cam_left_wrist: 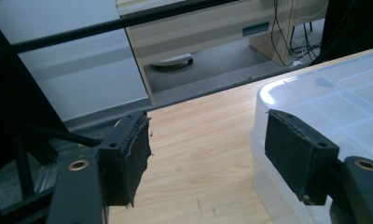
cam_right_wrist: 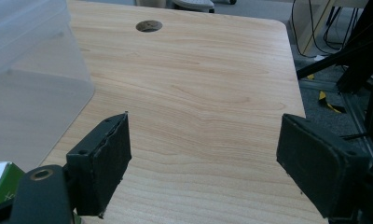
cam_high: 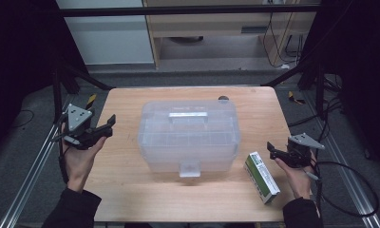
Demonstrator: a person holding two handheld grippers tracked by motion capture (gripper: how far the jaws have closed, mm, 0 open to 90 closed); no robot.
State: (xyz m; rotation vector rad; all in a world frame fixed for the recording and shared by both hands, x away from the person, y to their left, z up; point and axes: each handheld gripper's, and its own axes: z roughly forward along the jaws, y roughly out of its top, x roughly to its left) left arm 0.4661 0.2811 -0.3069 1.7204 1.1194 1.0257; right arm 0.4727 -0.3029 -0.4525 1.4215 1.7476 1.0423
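At the middle of the wooden surface (cam_high: 131,185) stands a clear plastic box (cam_high: 188,135) with its lid on. Left of it, near the edge, the left tongs (cam_high: 109,126) hang wide open, holding nothing. On the right side, the right tongs (cam_high: 272,151) are also spread wide and empty, just beside a green-and-white carton (cam_high: 261,177) lying flat near the box's front corner.

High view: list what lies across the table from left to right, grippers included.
left gripper → clear plastic box → green and white carton → right gripper
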